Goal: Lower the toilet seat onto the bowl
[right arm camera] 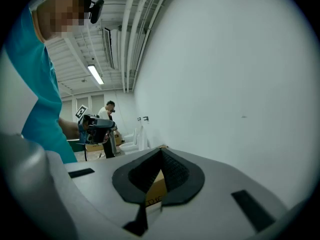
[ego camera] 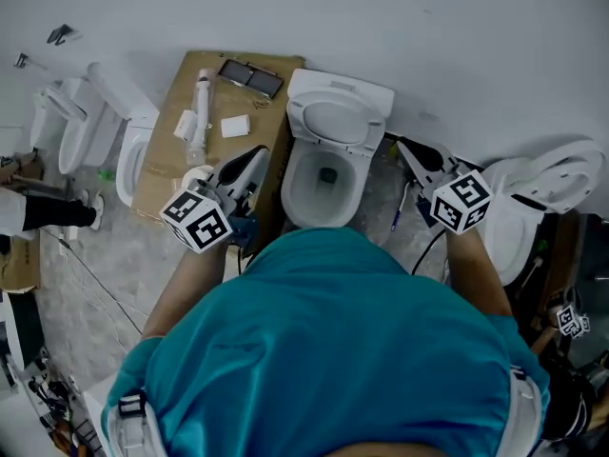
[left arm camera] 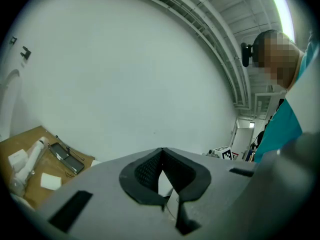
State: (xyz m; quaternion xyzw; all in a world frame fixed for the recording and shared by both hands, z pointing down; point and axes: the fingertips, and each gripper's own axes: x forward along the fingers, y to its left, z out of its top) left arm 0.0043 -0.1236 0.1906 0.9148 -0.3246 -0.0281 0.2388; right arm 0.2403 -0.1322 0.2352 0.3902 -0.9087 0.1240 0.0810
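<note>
The white toilet stands against the wall in the middle of the head view. Its seat (ego camera: 333,120) is raised and leans back over the tank, so the bowl (ego camera: 297,196) lies uncovered below it. My left gripper (ego camera: 259,152) hovers left of the bowl, over the edge of a cardboard box, with its jaws shut and nothing between them. My right gripper (ego camera: 403,145) hovers right of the bowl, also shut and empty. Neither touches the toilet. In the left gripper view the left gripper (left arm camera: 161,150) faces the bare wall. The right gripper (right arm camera: 161,150) does the same in the right gripper view.
A cardboard box (ego camera: 162,174) left of the toilet carries a black device (ego camera: 250,77), a white bottle (ego camera: 200,112) and small white items. More toilets stand at far left (ego camera: 86,127) and at right (ego camera: 542,184). Someone's leg (ego camera: 48,212) shows at the left edge. Cables lie on the floor.
</note>
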